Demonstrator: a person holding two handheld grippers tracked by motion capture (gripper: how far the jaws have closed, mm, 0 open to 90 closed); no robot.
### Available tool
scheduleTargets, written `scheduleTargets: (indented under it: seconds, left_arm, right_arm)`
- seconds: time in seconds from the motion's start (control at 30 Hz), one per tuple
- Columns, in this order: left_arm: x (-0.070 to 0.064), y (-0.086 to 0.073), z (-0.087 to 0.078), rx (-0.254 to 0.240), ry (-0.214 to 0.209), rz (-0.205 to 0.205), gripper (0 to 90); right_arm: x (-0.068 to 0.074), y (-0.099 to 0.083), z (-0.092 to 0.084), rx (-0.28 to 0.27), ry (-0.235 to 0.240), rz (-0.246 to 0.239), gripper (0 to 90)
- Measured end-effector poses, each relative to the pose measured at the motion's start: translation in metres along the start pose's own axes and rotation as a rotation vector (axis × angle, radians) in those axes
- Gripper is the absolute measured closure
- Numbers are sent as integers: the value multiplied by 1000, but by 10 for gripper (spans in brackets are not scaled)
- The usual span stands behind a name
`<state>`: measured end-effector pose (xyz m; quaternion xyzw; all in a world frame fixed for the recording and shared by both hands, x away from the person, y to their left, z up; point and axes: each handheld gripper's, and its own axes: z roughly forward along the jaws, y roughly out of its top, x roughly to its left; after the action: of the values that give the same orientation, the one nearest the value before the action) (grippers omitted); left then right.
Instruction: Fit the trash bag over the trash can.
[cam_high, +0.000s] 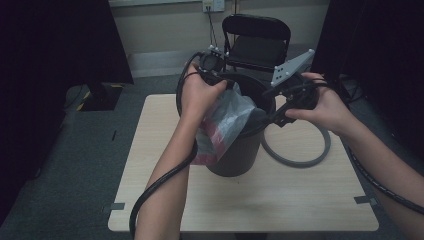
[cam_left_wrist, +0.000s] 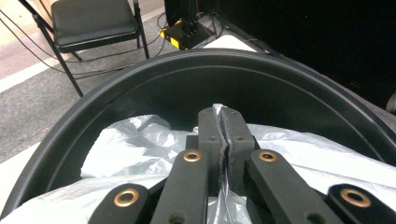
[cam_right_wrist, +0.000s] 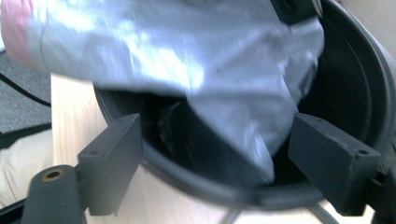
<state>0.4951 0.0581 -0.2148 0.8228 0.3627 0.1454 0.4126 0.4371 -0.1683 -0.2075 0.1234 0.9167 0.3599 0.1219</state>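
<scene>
The bag (cam_high: 223, 125) is hanging over the near-left rim of the bin (cam_high: 240, 155), part inside, part draped outside. The left gripper (cam_left_wrist: 219, 135) is pinching the bag's edge above the bin's mouth. The right gripper (cam_right_wrist: 212, 163), jaws spread wide, is facing the bag's loose lower edge at the opposite rim, nearer it.
</scene>
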Motion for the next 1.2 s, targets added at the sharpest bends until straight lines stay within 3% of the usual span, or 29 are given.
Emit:
scheduleTargets:
  seconds: [0.17, 0.3, 0.4, 0.47, 0.53, 0.6, 0.67, 0.73, 0.8, 0.87, 1.03, 1.2]
  left_arm:
    - [0, -1, 0, 1, -2, -3, 875]
    - [2, -2, -1, -2, -11, -5, 870]
    - [5, -4, -3, -5, -22, -15, 859]
    - [6, -5, -4, -15, -30, -10, 817]
    - [8, -7, -7, -30, -22, 3, 728]
    - [10, -9, -11, -48, -5, 13, 586]
    - [15, -11, -19, -61, 16, 14, 502]
    - [20, -15, -27, -76, -2, -16, 462]
    - [24, -20, -36, -92, -28, -18, 416]
    - [27, -24, -44, -94, -20, -7, 394]
    - [29, -37, -58, -68, -15, 30, 371]
    - [25, -42, -61, -62, -64, 46, 392]
  right_arm:
    - [2, 12, 14, -31, 51, 9, 340]
    - [2, 19, 20, -48, 82, -8, 587]
    - [5, 24, 23, -44, 77, -23, 765]
    - [5, 26, 25, -33, 77, -2, 859]
    - [4, 27, 28, -20, 65, 24, 887]
    - [-1, 27, 29, -9, 32, 52, 894]
    - [-7, 24, 29, 7, -3, 78, 897]
    - [-15, 20, 29, 28, -28, 95, 897]
    - [-20, 16, 28, 38, -50, 116, 897]
    - [-23, 10, 28, 51, -92, 134, 897]
    - [-30, 2, 25, 43, -112, 167, 897]
    - [-30, 0, 22, 49, -117, 169, 896]
